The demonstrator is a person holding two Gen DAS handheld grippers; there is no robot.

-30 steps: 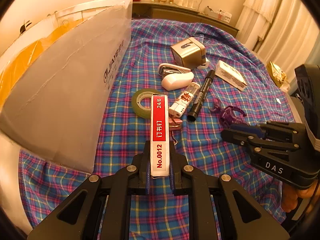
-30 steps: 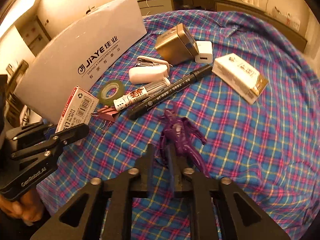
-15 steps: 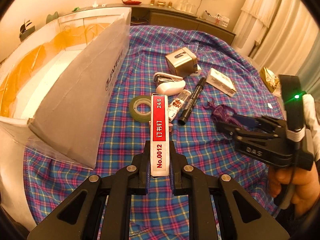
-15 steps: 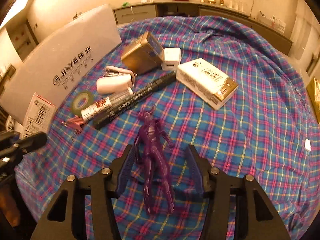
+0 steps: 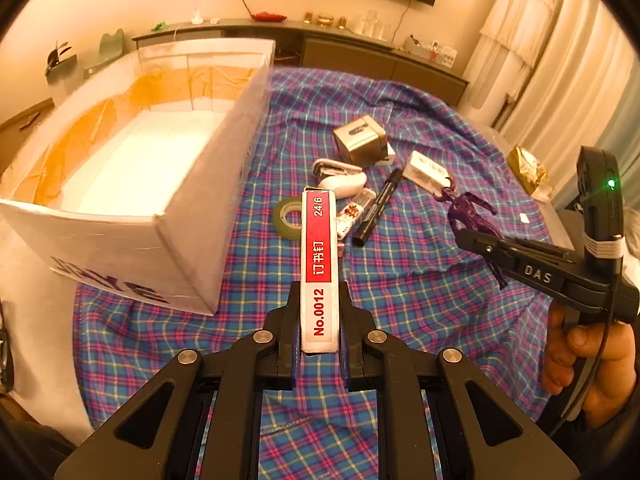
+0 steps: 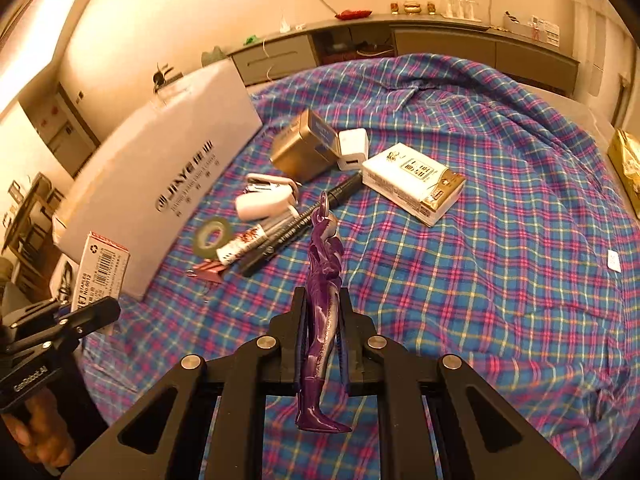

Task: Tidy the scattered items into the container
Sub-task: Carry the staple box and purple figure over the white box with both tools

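My left gripper (image 5: 319, 320) is shut on a red and white staple box (image 5: 319, 256), held in the air to the right of the open white carton (image 5: 160, 216). It also shows in the right wrist view (image 6: 100, 272). My right gripper (image 6: 323, 316) is shut on a purple figurine (image 6: 324, 280), lifted off the cloth; it also shows in the left wrist view (image 5: 468, 210). On the plaid cloth lie a black marker (image 5: 378, 208), green tape roll (image 5: 288, 216), white stapler (image 5: 340, 178), metal tin (image 5: 360, 144) and a white pack (image 6: 416, 182).
The carton (image 6: 160, 184) stands at the left on the plaid-covered table (image 6: 500, 280). A white charger cube (image 6: 353, 148) sits by the tin. A pink clip (image 6: 208, 270) lies near the tape. A gold packet (image 5: 528, 168) lies at the far right edge.
My right gripper has closed on the purple figurine and lifted it off the cloth. My left gripper has risen with the staple box, and the carton's inside now shows.
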